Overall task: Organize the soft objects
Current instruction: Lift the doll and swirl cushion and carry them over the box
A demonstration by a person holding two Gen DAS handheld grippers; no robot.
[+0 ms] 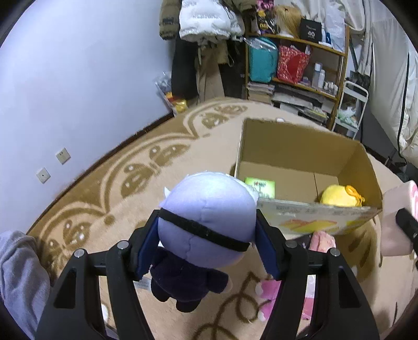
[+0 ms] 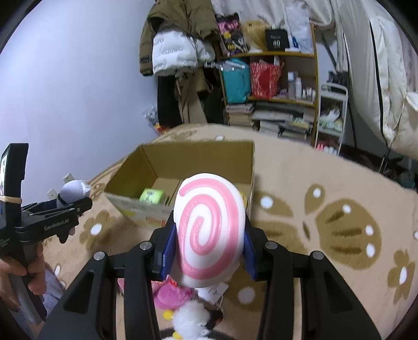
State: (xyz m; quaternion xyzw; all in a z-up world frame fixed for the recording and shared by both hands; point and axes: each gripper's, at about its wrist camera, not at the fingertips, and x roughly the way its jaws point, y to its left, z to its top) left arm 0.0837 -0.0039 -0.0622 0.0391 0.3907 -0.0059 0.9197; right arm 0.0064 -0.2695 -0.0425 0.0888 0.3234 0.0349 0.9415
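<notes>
My left gripper (image 1: 206,230) is shut on a plush doll (image 1: 203,209) with a pale lilac head, a black band and a dark body hanging below. My right gripper (image 2: 207,240) is shut on a white cushion with a pink spiral (image 2: 209,230). Both are held above the carpet, just short of an open cardboard box (image 1: 295,146) (image 2: 198,154). Inside the box lie a green packet (image 1: 261,186) (image 2: 151,196) and a yellow plush (image 1: 339,195). In the right wrist view the left gripper (image 2: 78,206) with the doll (image 2: 73,191) shows at the left, held by a hand (image 2: 15,269).
Pink plush toys (image 1: 266,295) (image 2: 169,295) and a white fluffy toy (image 2: 190,321) lie on the beige patterned carpet (image 2: 326,188) below the grippers. A cluttered wooden shelf (image 1: 300,65), hanging coats (image 1: 203,23) and a white trolley (image 1: 350,109) stand behind the box. A grey sleeve (image 1: 21,277) is at left.
</notes>
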